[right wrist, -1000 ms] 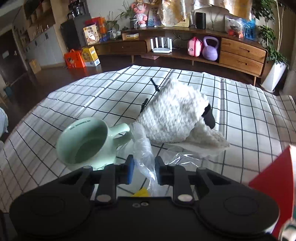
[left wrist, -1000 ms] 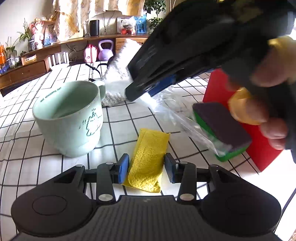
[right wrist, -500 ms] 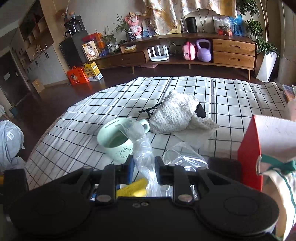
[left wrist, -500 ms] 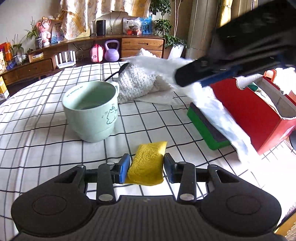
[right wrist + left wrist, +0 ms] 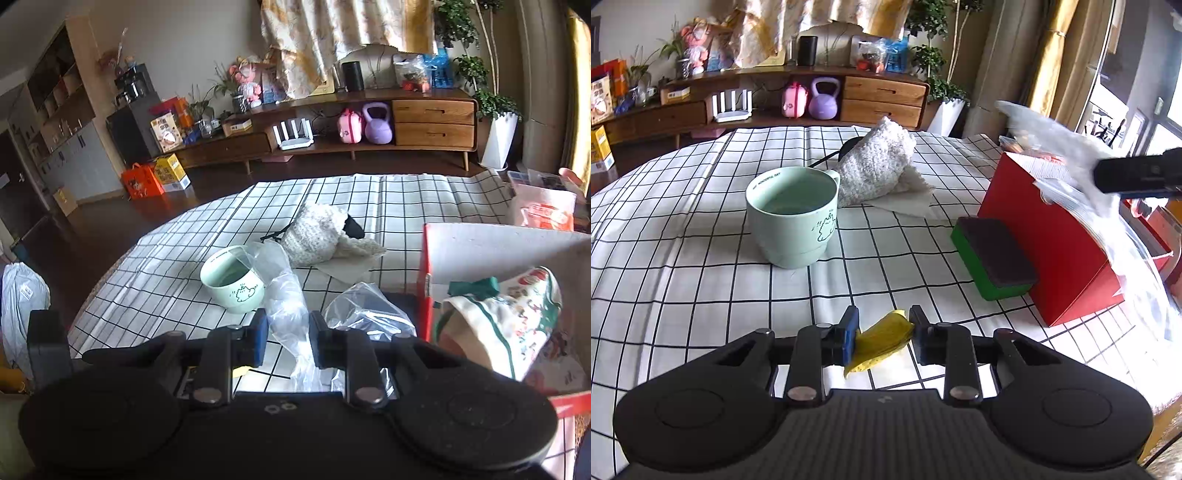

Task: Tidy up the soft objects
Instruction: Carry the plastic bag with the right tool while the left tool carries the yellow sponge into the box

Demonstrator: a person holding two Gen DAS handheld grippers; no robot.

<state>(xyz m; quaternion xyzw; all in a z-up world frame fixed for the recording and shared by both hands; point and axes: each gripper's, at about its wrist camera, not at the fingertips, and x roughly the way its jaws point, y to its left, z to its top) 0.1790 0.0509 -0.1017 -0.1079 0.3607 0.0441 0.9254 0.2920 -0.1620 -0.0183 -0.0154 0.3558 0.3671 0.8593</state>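
Left fingers [image 5: 882, 334] closing on yellow cloth [image 5: 881, 341], now lifted — right fingers [image 5: 286, 338] keep gripping plastic bag [image 5: 286, 306].

A home living room: wooden sideboard [image 5: 369, 125], curtain [image 5: 332, 40], potted plants [image 5: 495, 107].

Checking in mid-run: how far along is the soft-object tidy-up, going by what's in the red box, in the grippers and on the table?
Done: a printed cloth pouch already lies in the red box. In hand: the right gripper holds a clear plastic bag near the box; the left gripper is closing on a yellow cloth, bunched between its fingers. Left: the green sponge and the white fluffy towel sit on the table.
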